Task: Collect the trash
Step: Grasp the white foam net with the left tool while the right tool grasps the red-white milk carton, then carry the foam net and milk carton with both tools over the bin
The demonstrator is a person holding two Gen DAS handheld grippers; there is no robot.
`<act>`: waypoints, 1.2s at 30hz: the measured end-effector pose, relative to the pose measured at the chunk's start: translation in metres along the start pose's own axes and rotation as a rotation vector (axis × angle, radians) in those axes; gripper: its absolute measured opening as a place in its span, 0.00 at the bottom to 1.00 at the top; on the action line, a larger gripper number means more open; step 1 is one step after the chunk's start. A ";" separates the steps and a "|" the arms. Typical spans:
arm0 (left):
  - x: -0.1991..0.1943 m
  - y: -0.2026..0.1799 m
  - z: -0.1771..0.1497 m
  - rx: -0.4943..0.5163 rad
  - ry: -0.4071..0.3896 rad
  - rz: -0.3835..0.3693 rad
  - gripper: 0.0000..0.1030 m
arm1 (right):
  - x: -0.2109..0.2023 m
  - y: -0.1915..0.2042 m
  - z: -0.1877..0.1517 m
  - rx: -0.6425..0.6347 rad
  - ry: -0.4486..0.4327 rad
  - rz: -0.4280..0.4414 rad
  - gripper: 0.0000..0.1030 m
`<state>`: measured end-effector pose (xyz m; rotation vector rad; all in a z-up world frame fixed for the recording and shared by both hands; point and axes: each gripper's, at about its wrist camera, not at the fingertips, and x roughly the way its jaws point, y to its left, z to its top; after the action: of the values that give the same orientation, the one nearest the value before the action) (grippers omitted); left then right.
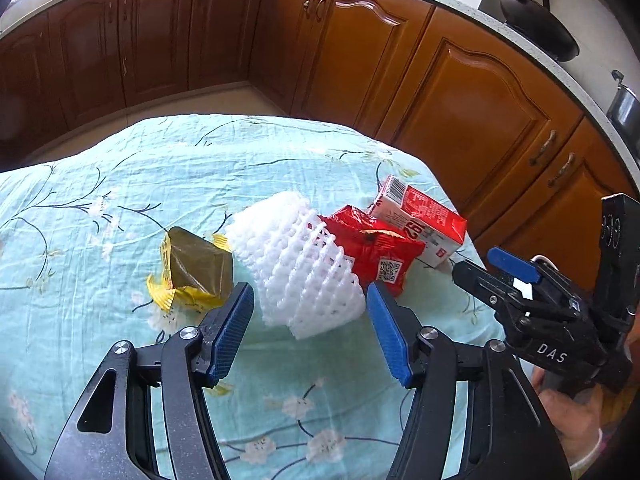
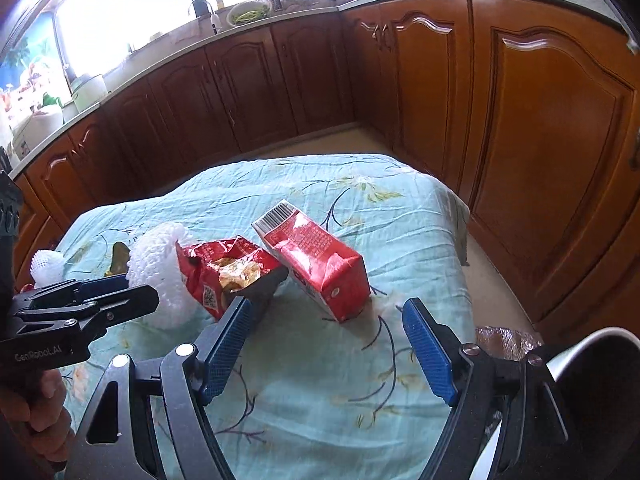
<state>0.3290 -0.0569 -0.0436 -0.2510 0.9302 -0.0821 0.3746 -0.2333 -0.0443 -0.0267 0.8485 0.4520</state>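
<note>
Ahead of the left tool (image 1: 310, 304), whose jaws stand apart and empty, a white foam net sleeve (image 1: 298, 264) lies on the floral-clothed surface (image 1: 100, 208), between a gold wrapper (image 1: 196, 270) and a torn red packet (image 1: 374, 250).

Likewise released, the right tool (image 2: 326, 320) hovers just short of a red carton (image 2: 320, 262) lying beside that packet (image 2: 224, 270).

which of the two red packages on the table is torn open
The red snack bag, lying between the white foam net and the red carton. Its top gapes; the carton looks closed.
</note>
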 end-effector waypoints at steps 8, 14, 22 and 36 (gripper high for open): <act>0.015 0.002 0.005 0.022 0.004 0.002 0.45 | 0.027 0.000 0.013 0.001 0.018 0.016 0.45; 0.016 0.004 -0.003 0.036 0.021 -0.032 0.16 | 0.007 0.008 -0.010 0.027 0.023 0.033 0.31; -0.007 -0.005 -0.033 0.074 0.027 -0.094 0.08 | -0.043 0.011 -0.051 0.114 -0.002 0.063 0.31; -0.088 -0.021 -0.083 0.133 -0.052 -0.159 0.08 | -0.131 -0.005 -0.112 0.245 -0.101 0.030 0.31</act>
<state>0.2104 -0.0761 -0.0170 -0.2025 0.8483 -0.2816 0.2210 -0.3090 -0.0245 0.2336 0.8007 0.3721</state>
